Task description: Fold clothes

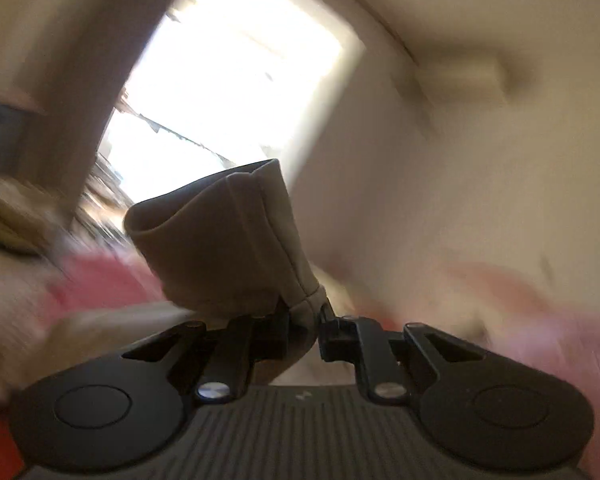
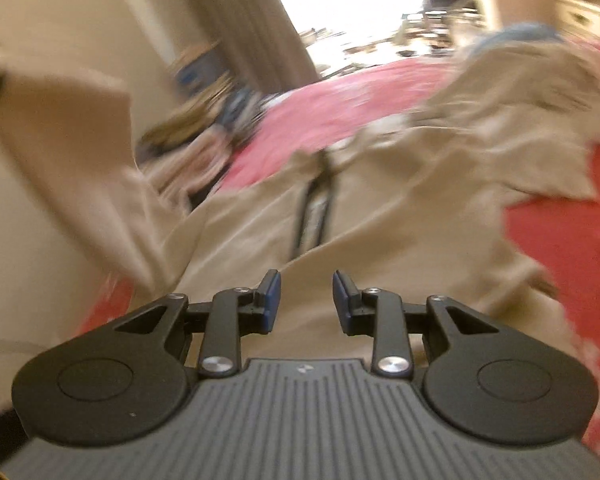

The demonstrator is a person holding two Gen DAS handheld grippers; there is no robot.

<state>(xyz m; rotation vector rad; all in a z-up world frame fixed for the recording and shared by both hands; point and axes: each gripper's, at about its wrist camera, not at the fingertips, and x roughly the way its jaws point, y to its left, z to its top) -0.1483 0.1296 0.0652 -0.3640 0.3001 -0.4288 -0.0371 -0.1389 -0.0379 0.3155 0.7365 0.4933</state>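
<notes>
My left gripper [image 1: 305, 320] is shut on the cuff end of a beige sleeve [image 1: 224, 240] and holds it raised, the open cuff pointing up toward the window. In the right wrist view the beige zip jacket [image 2: 400, 200] lies spread on a pink bedspread [image 2: 340, 108], its dark zipper [image 2: 314, 216] running away from me. My right gripper [image 2: 306, 300] is open and empty, just above the jacket's near hem. One sleeve [image 2: 80, 128] rises at the left of that view. Both views are motion-blurred.
A bright window [image 1: 236, 80] and a beige curtain [image 1: 72, 72] lie ahead in the left wrist view. Cluttered dark and blue items [image 2: 204, 100] sit beyond the bed's far left edge. Red cover [image 2: 560, 232] shows right of the jacket.
</notes>
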